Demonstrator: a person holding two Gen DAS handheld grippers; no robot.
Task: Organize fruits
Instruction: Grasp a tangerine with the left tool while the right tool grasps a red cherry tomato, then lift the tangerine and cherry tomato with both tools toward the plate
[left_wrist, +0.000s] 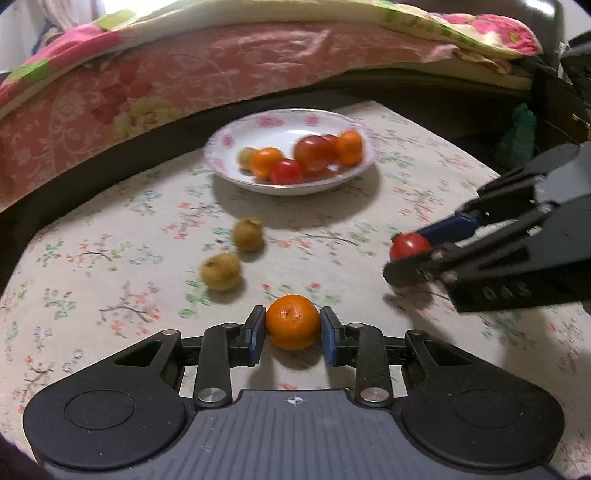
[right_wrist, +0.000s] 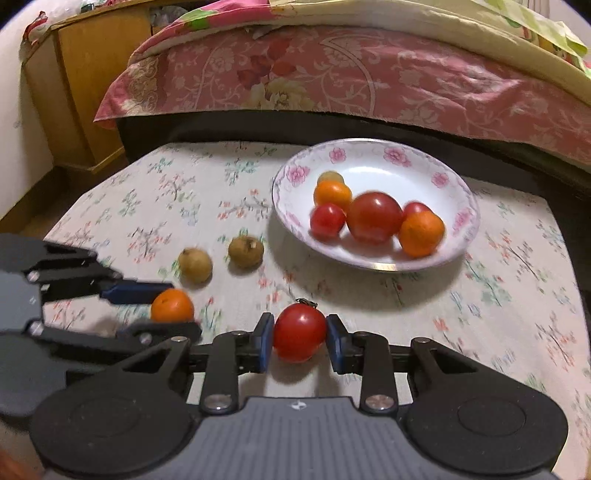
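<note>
My left gripper (left_wrist: 293, 329) is shut on an orange mandarin (left_wrist: 293, 326) just above the flowered tablecloth; it also shows in the right wrist view (right_wrist: 172, 304). My right gripper (right_wrist: 300, 338) is shut on a red tomato (right_wrist: 300, 336), seen from the left wrist view (left_wrist: 410, 246) at the right. A white flowered plate (left_wrist: 236, 136) at the back holds tomatoes and mandarins; it also shows in the right wrist view (right_wrist: 458, 177). Two brown fruits (left_wrist: 248, 234) (left_wrist: 221, 271) lie on the cloth between the plate and my left gripper.
The table (left_wrist: 110, 229) is covered by a flowered cloth. A bed with a pink floral cover (right_wrist: 332, 74) runs behind it. A wooden cabinet (right_wrist: 85, 85) stands at the back left. A green object (left_wrist: 521, 136) sits past the table's right edge.
</note>
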